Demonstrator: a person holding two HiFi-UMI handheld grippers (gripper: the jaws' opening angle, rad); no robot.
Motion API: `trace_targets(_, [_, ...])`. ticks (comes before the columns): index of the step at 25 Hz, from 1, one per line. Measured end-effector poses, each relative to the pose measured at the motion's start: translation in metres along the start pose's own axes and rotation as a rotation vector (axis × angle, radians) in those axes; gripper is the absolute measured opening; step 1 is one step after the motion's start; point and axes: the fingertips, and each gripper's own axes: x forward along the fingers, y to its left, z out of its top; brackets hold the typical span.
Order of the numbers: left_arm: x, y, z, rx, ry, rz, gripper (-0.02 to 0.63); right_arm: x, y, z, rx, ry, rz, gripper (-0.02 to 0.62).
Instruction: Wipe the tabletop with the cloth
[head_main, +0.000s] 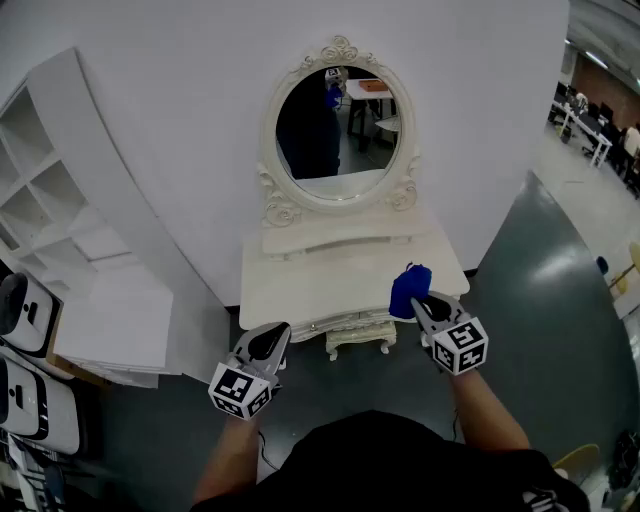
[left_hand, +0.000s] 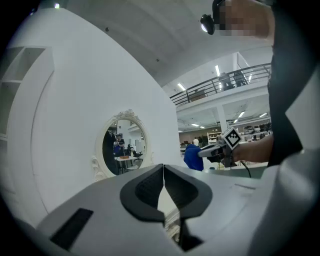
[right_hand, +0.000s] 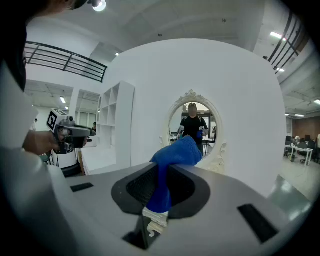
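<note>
Plainly the right tongs (head_main: 416, 301) have the job. Their jaws are clamped on the blue cloth (head_main: 408, 289), which bunches up past the tips and, in the right gripper view, hangs down between the pads. In the head view the cloth sits over the front right part of the white desk (head_main: 320, 282), near its 4 o'clock corner; whether it touches the top I cannot tell. The bare top spreads away from the cloth toward 9 and 11 o'clock, its long axis running 9 to 3 under the oval mirror (head_main: 336, 128). The left tongs (head_main: 270, 338) hang off the front edge near the desk's 7 o'clock corner, jaws pressed together on nothing. So the coming stroke likely wants the right tongs lowered and swept toward 9 o'clock.
</note>
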Motion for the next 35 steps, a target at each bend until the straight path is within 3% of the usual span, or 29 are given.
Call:
trace_targets(16, [-0.011, 0.023, -0.008, -0.020, 0.002, -0.024, 0.012, 0.021, 0.008, 0.008, 0.044, -0.011, -0.031, 0.041])
trace_targets(28, [-0.017, 0.043, -0.012, -0.049, 0.001, -0.003, 0.012, 0.044, 0.016, 0.013, 0.022, 0.001, 0.001, 0.041])
trace_targets(35, [0.006, 0.056, -0.019, -0.057, 0.010, 0.017, 0.012, 0.067, -0.005, 0.010, 0.025, 0.006, 0.011, 0.041])
